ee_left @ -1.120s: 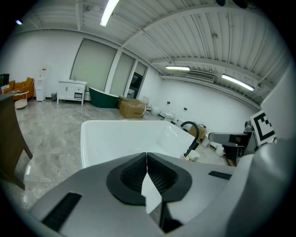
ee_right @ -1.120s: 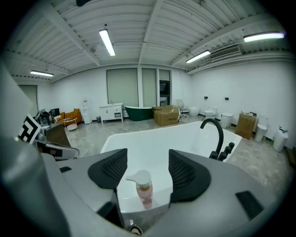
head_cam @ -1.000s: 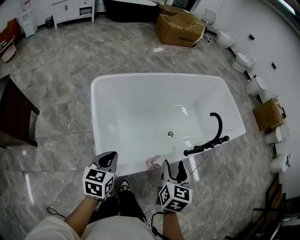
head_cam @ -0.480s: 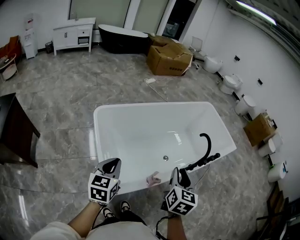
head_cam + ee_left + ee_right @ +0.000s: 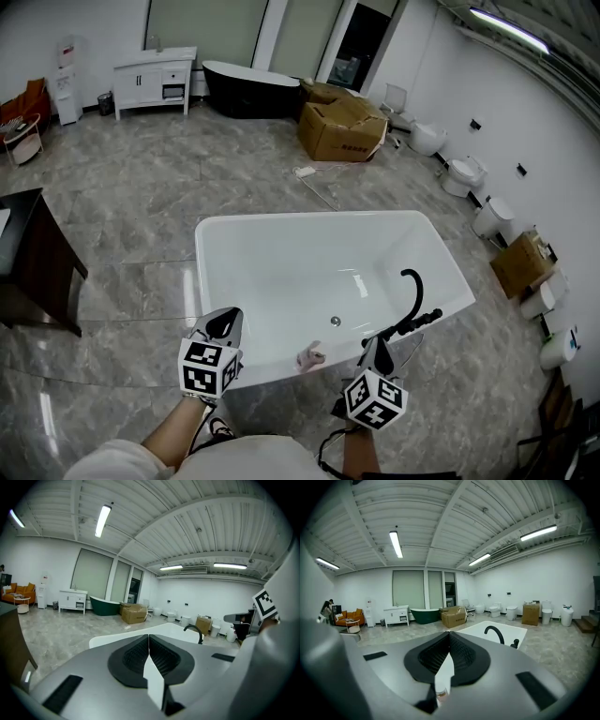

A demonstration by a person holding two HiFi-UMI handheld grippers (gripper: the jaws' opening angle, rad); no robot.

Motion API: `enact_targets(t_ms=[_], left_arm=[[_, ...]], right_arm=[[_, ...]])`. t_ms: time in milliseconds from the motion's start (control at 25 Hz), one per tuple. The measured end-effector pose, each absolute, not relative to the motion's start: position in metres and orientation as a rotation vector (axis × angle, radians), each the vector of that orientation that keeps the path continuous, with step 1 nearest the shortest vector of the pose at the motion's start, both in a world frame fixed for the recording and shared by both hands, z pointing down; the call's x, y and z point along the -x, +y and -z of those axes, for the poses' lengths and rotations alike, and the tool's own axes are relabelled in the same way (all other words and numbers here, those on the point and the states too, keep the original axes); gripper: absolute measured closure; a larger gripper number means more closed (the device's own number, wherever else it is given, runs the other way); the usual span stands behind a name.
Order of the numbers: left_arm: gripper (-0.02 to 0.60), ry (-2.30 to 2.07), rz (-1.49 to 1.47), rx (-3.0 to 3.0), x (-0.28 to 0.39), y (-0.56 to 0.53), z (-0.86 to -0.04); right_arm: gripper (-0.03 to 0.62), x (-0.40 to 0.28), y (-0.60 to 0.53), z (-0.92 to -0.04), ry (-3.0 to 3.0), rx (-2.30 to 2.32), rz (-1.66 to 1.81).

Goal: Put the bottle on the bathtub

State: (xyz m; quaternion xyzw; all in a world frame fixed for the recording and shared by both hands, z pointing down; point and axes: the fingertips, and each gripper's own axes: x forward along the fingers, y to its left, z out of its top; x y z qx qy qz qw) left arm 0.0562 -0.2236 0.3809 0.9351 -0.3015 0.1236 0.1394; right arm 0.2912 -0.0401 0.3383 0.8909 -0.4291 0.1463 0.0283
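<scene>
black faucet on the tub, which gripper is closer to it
Right. The right gripper sits just on the person's side of the black faucet; the left gripper is far off to its left, by the other near corner of the tub.

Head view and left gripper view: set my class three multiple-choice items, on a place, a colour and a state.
1. Where is the pink bottle? A the floor; B beside the drain; C the near rim of the bathtub.
2. The faucet is: A chrome; B black; C gold.
3. The jaws of the left gripper are: A together, empty; B wide apart; C clamped on the bottle.
Key: 1 C, it lies at the rim's edge; 2 B, a dark arch on the white bathtub; 3 A, they meet with nothing between.
</scene>
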Motion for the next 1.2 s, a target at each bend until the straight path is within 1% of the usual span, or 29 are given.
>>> enact_targets(t_ms=[160,560,800,1200], left_arm=[[0.565,-0.933,-0.33,-2.683,-0.051,-0.225,-0.377],[0.565,-0.997,-0.308,-2.676,-0.066,-0.202,-0.363],[0.565,-0.978,-0.364,-2.69,-0.07,-0.187,-0.37],[0.565,-0.972,-0.381,-2.698,-0.069,-0.188,-0.37]], right_arm=[[0.567,-0.292,-0.037,-0.343,-1.4,-2.718,-0.467],[0.568,-0.312,-0.02,-0.34,-1.473,-2.725,-0.455],[0.568,-0.322,-0.009,-0.344,-1.446,-2.768,-0.468],[0.568,-0.306,-0.024,-0.352,-1.503,-2.669,-0.499]])
